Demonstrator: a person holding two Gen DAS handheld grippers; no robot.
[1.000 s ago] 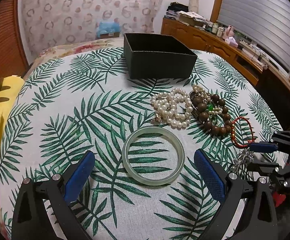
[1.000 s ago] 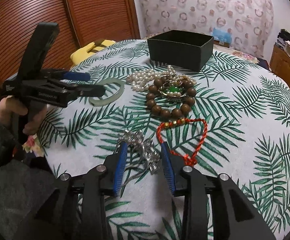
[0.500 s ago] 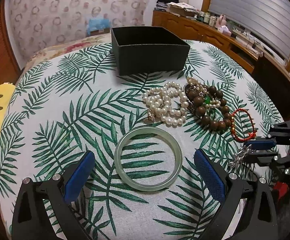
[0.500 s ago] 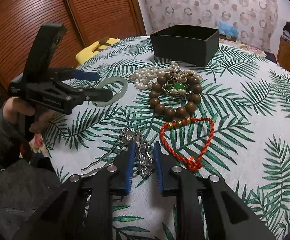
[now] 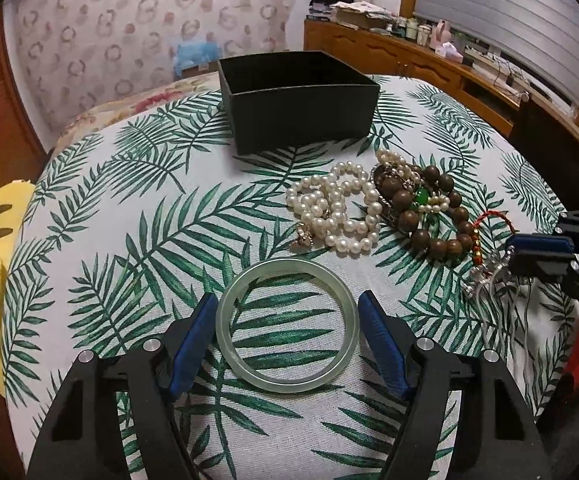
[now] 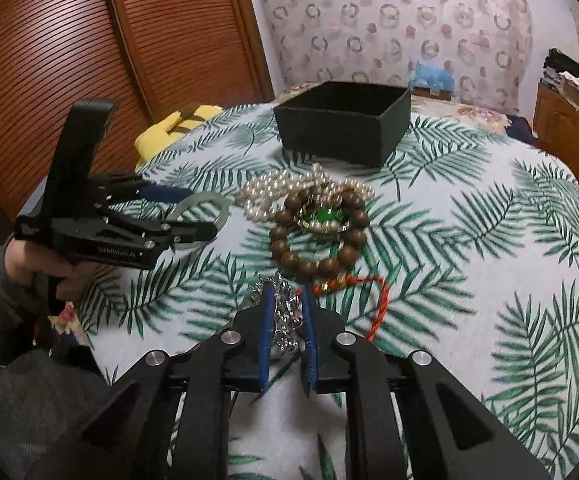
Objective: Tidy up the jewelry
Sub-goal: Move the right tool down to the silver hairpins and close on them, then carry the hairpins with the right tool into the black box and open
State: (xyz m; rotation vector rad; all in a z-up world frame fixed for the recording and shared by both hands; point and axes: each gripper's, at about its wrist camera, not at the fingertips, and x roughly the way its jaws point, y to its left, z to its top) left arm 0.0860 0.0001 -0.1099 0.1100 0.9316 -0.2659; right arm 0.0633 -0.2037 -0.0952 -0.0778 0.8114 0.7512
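Bedroom, louvred wooden doors; round table (image 5: pixel 101 264) under palm-leaf cloth.

1. Black box (image 5: pixel 297 100), open-topped, at the far side; probable destination.
2. Jade-green bangle (image 5: pixel 287 326), flat on the cloth between the left gripper (image 5: pixel 285 320) pads, jaws closing, a sliver of gap each side. Likely rigid, smooth, slippery, breakable if dropped; best taken across the outer rim.
3. Wooden bead bracelet (image 6: pixel 319 234), pearl strand (image 5: pixel 335 216), red cord (image 6: pixel 373 300): limp, prone to tangle.
4. Silver hairpin (image 6: pixel 283 312) in the right gripper (image 6: pixel 285 322), jaws narrow and closing on its ornament; light, snag-prone.
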